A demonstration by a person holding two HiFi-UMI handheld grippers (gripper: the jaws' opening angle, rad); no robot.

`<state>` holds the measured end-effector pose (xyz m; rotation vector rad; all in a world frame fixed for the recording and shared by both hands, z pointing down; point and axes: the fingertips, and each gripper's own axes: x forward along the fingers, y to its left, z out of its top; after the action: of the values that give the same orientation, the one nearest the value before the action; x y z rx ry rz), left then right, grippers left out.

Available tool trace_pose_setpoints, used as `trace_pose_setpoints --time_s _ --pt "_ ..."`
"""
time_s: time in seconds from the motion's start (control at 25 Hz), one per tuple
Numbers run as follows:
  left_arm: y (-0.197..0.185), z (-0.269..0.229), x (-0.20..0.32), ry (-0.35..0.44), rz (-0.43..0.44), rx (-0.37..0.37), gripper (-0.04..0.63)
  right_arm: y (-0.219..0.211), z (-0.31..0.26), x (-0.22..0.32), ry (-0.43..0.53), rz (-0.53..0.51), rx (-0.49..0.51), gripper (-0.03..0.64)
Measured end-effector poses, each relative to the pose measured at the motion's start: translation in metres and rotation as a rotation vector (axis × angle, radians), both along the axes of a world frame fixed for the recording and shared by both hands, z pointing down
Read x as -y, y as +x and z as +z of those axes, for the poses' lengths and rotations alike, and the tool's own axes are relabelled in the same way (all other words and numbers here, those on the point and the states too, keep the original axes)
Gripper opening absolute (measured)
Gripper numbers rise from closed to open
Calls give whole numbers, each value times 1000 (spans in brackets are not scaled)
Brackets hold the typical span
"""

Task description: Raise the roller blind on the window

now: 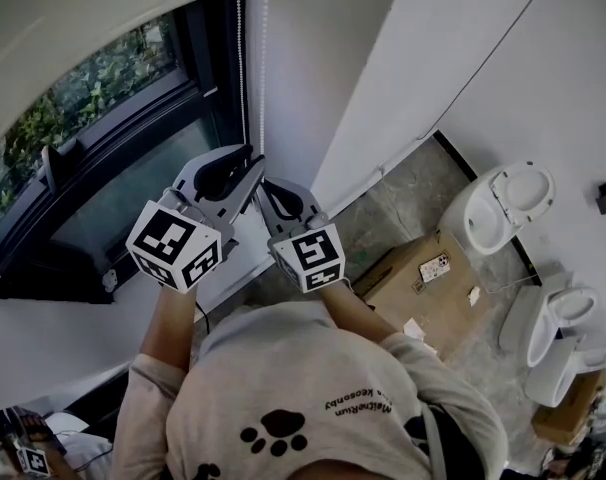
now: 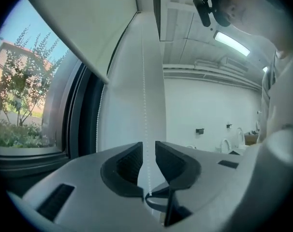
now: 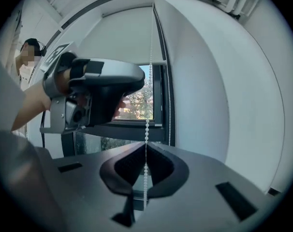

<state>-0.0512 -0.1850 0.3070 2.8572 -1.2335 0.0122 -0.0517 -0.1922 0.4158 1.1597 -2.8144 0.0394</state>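
Observation:
The white roller blind (image 1: 83, 28) covers the top of the dark-framed window (image 1: 113, 168); its hem shows in the left gripper view (image 2: 88, 28) and the right gripper view (image 3: 127, 37). A white bead chain (image 1: 264, 68) hangs beside the window's right frame. My right gripper (image 3: 146, 151) is shut on one strand of this chain (image 3: 147, 124), which runs taut up from its jaws. My left gripper (image 2: 148, 149) is open, with a chain strand (image 2: 145, 81) passing loose between its pads. In the head view the left gripper (image 1: 247, 165) sits just above the right gripper (image 1: 267, 190). From the right gripper view, the left gripper (image 3: 103, 88) hangs above left.
A white wall pier (image 1: 313, 58) stands right of the window. A second chain strand (image 2: 99, 124) hangs against the frame. Below on the floor are a cardboard box (image 1: 423, 283) and white toilets (image 1: 508, 203) along the right wall.

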Motion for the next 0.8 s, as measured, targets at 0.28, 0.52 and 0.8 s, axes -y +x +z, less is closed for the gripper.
trace_pose_setpoints --time_s 0.28,0.52,0.8 --pt "6 -53 11 80 26 -13 86 -2 -1 -1 1 0 -7 11" --pt "6 -78 21 108 18 18 64 -4 -1 -2 8 -6 -9 11" --pt "6 -73 22 73 43 -11 9 -4 2 1 3 -3 -6 11"
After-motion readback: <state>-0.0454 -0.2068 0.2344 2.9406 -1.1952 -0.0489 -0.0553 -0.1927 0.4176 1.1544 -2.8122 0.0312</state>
